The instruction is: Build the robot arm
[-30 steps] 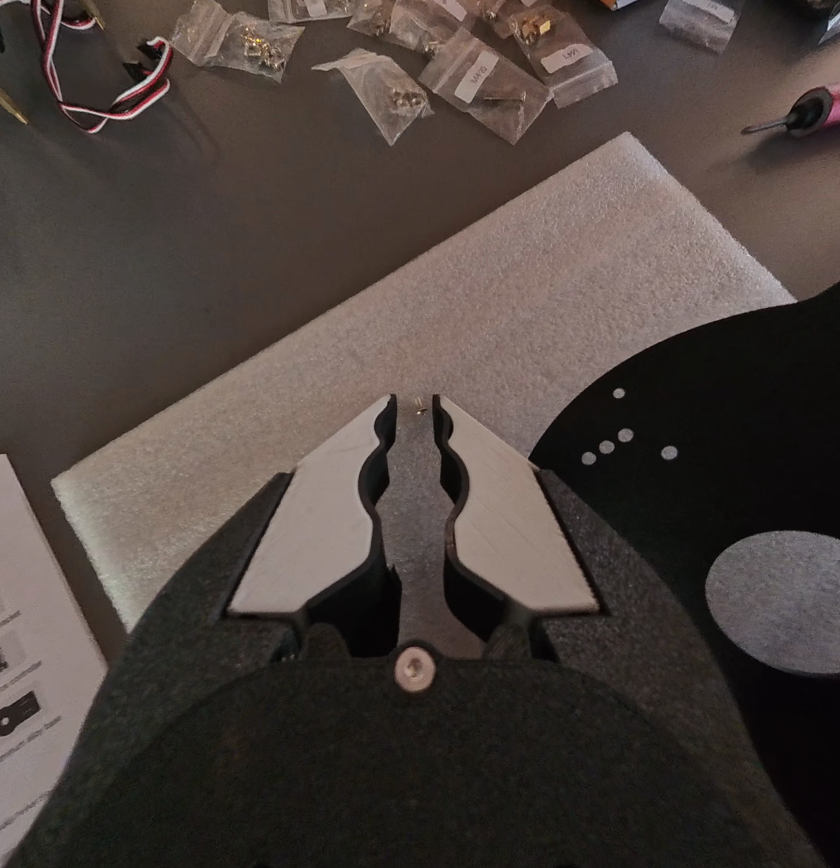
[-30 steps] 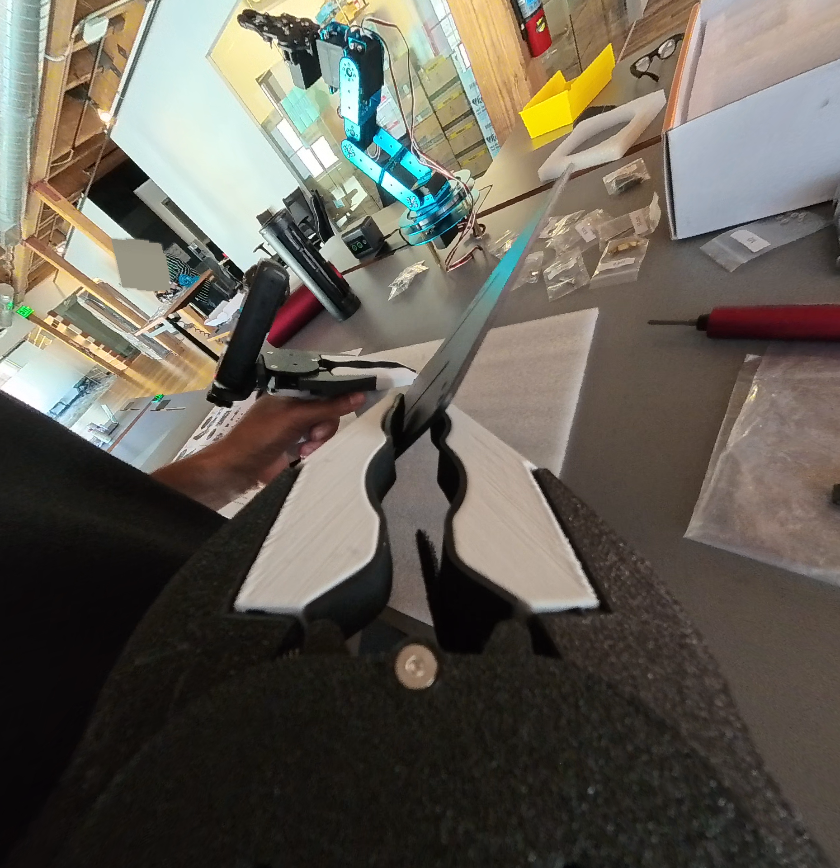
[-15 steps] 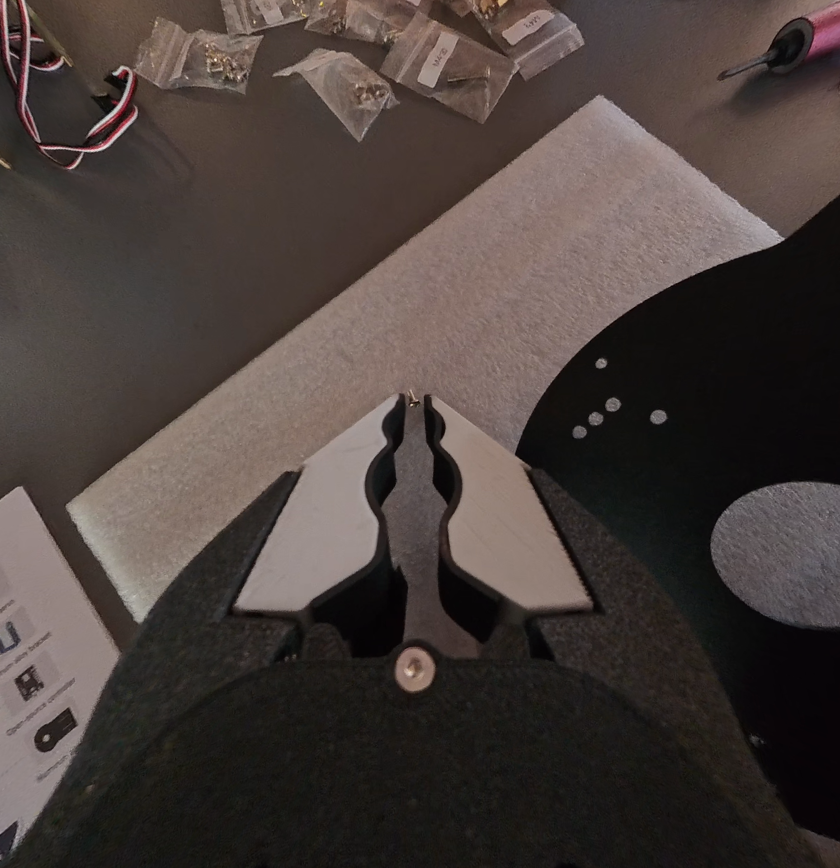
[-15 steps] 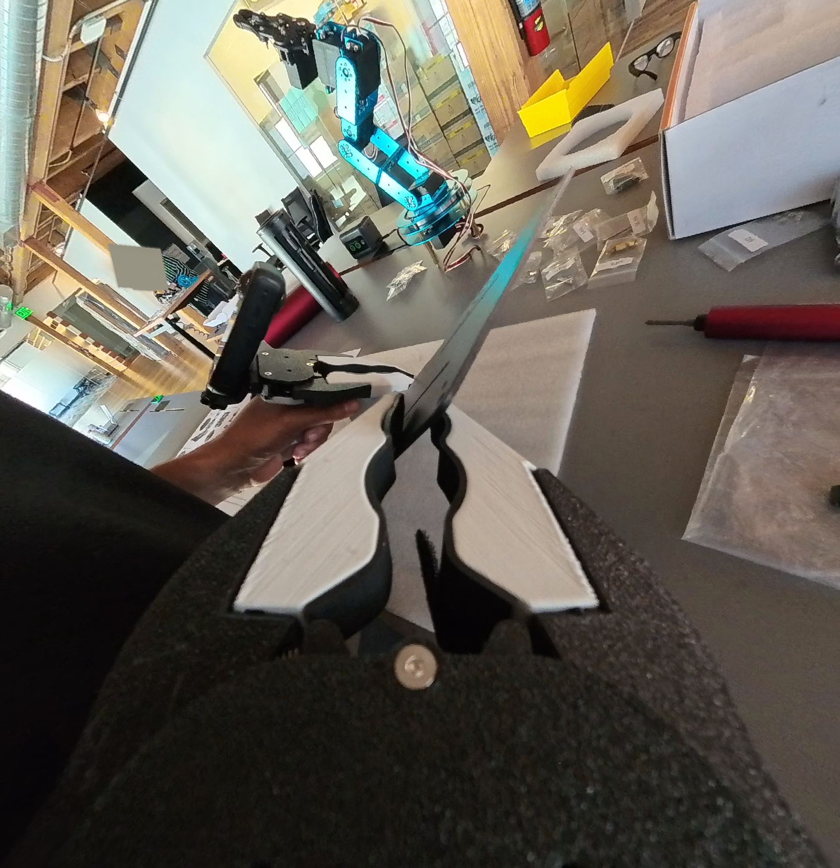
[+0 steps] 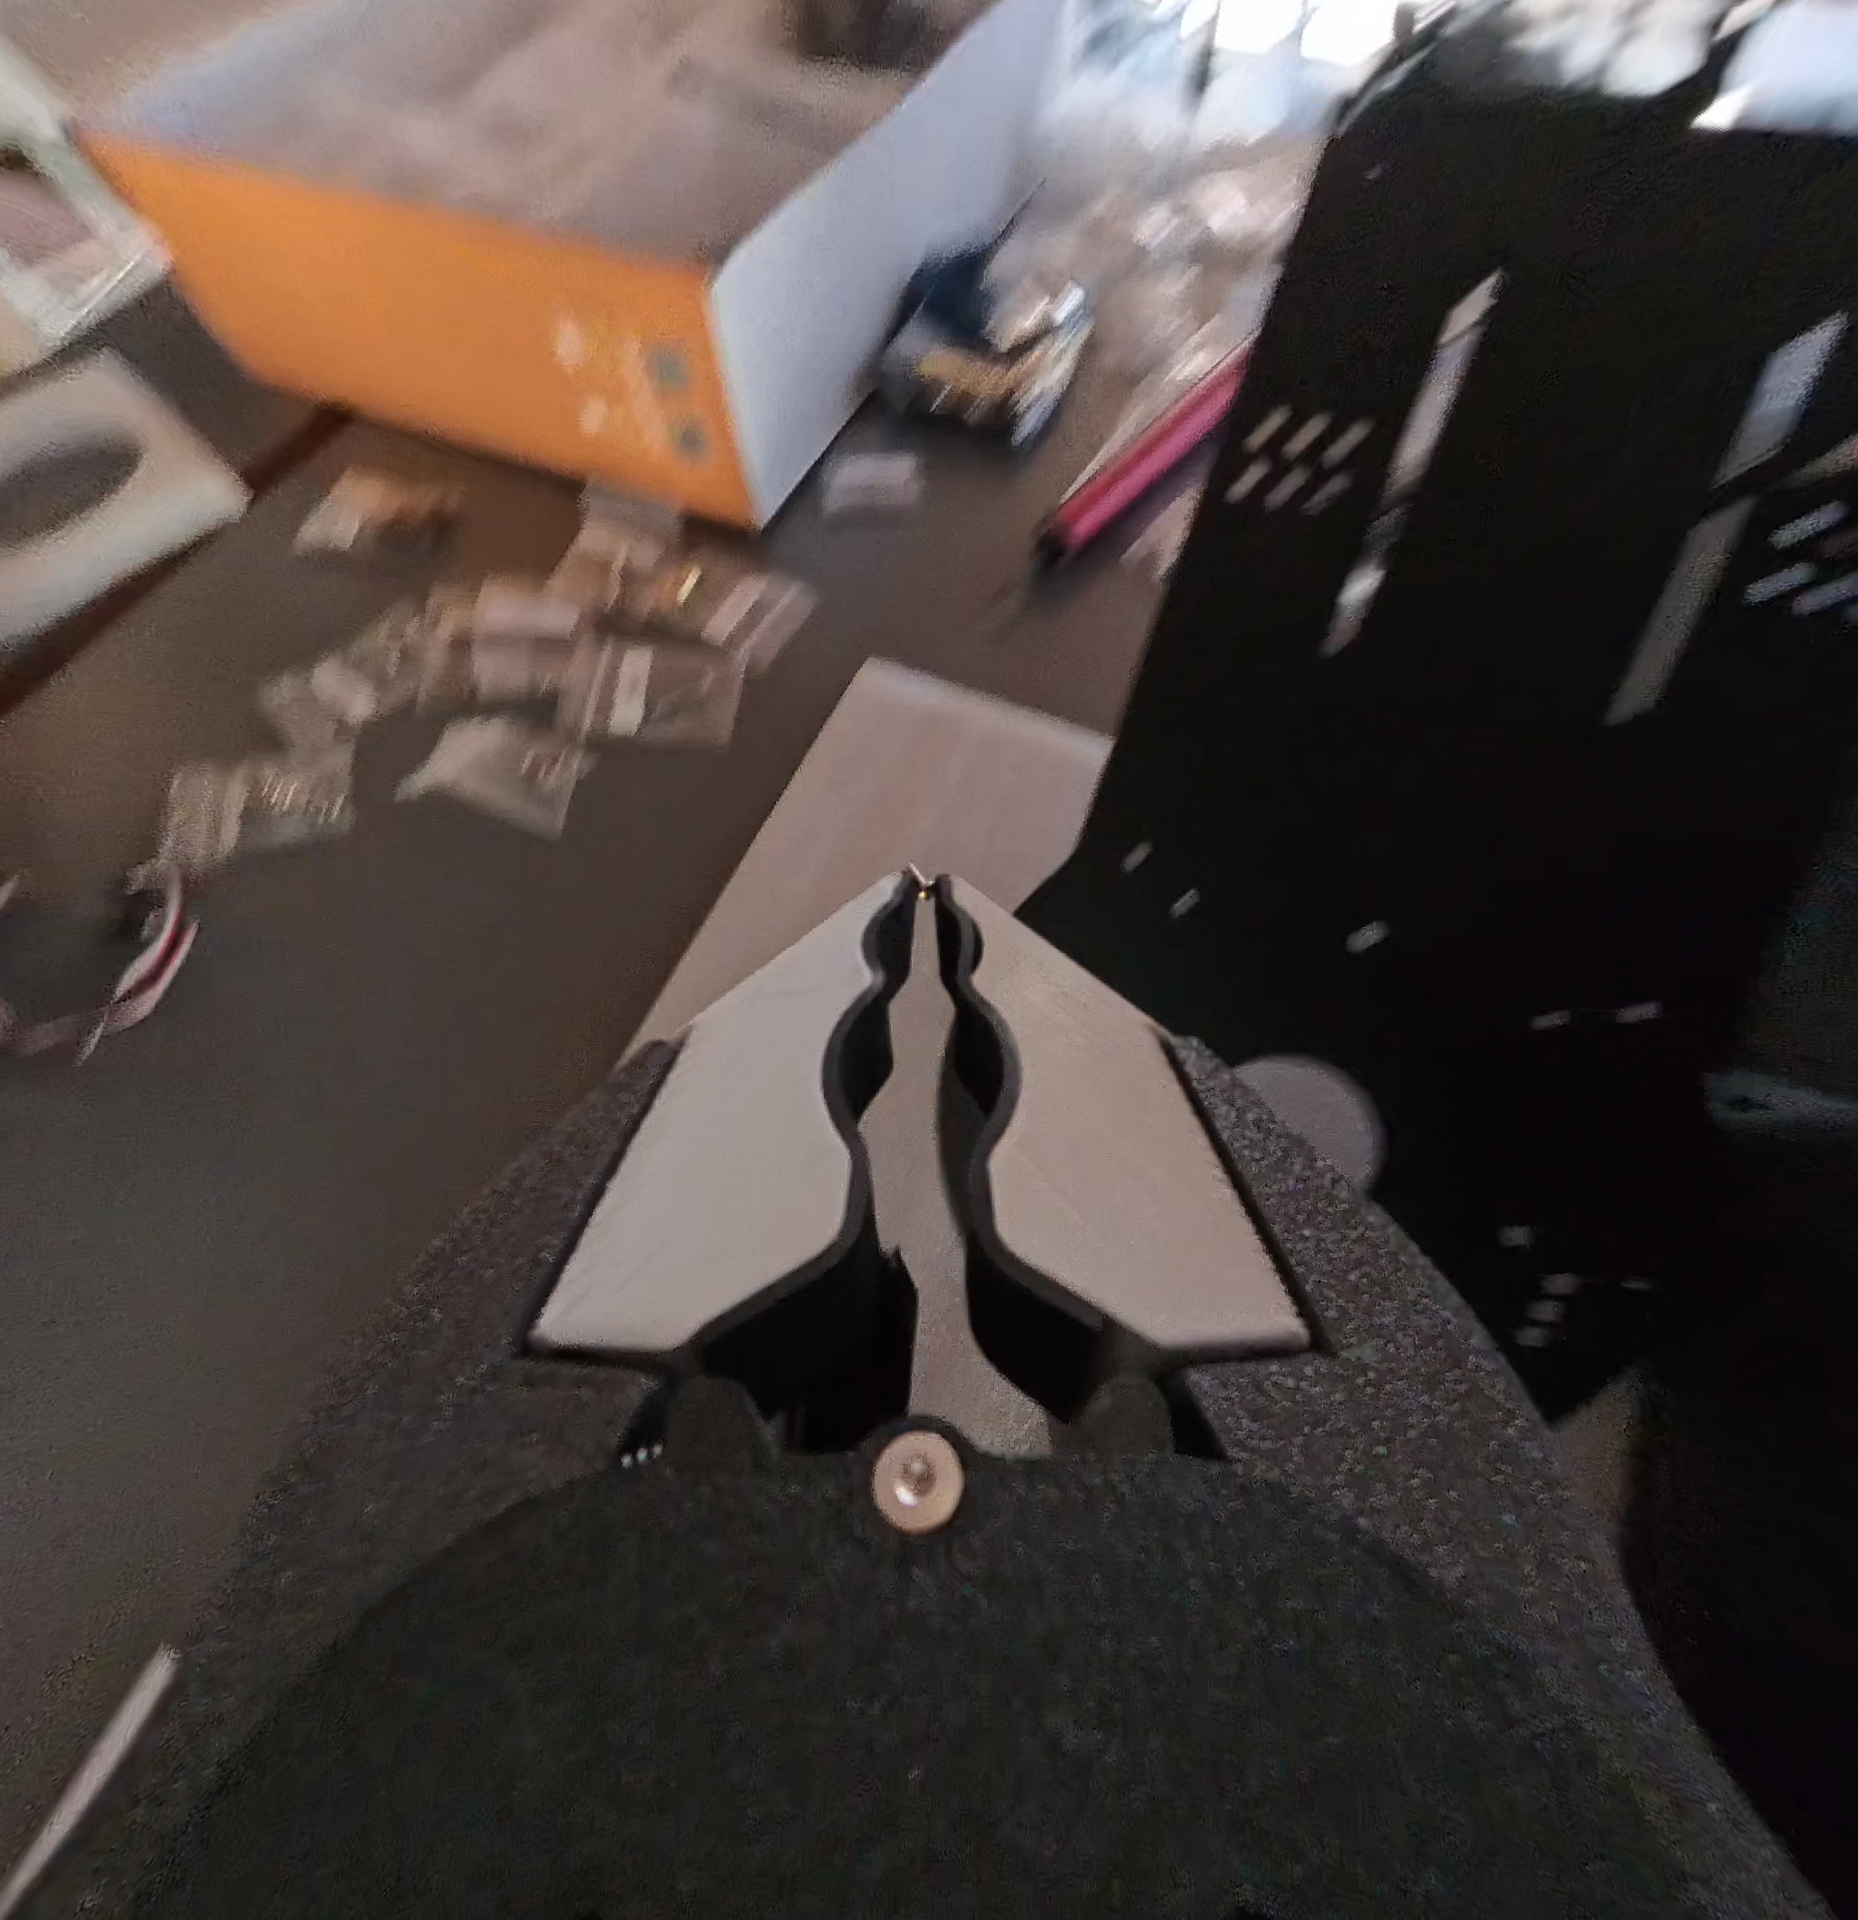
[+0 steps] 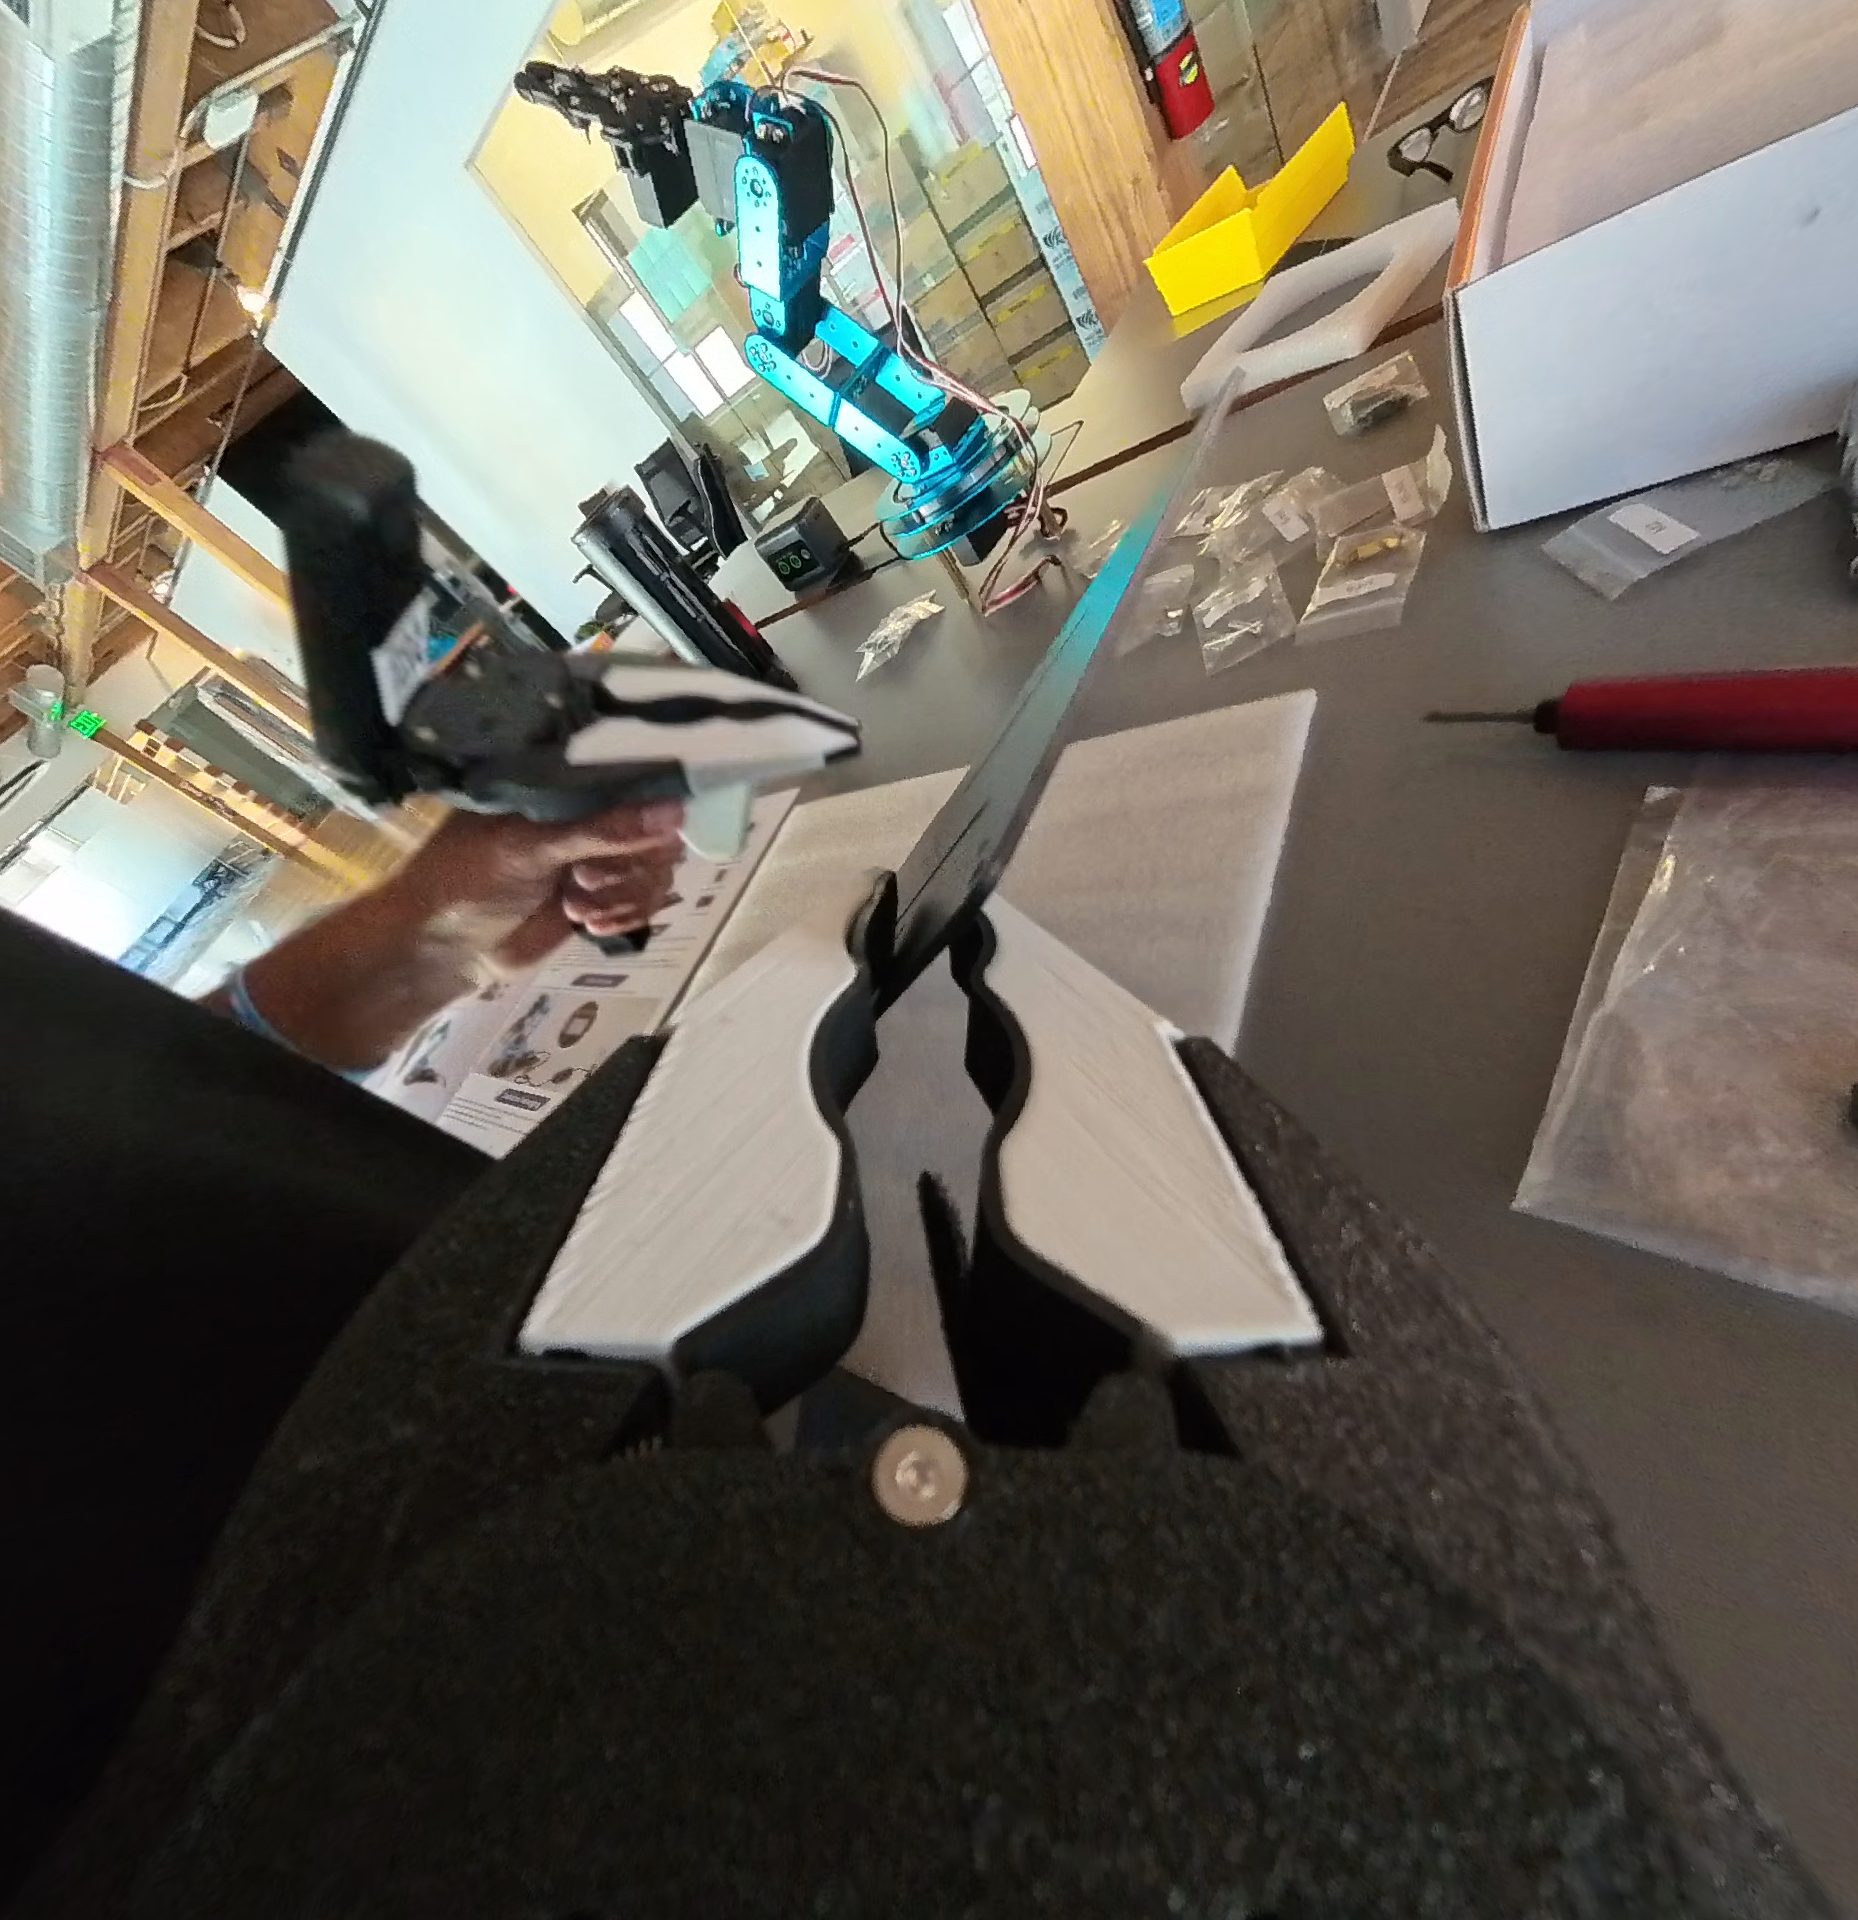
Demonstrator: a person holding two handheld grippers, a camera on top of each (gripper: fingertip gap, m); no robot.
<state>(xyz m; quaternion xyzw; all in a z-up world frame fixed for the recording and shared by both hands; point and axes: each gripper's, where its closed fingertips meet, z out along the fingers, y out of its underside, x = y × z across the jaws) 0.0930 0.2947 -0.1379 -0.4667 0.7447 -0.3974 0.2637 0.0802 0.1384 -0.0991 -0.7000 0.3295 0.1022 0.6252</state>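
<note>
The left gripper (image 5: 922,883) pinches a tiny screw (image 5: 917,875); the black plate (image 6: 1050,686), clamped edge-on in the right gripper (image 6: 920,925), stands at its two o'clock.

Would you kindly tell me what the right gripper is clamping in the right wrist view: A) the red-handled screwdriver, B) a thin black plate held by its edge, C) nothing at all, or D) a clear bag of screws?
B: the right gripper has its fingertips shut on the lower edge of the thin black plate, which rises tilted over the white foam sheet, while the red-handled screwdriver lies apart on the table.
</note>
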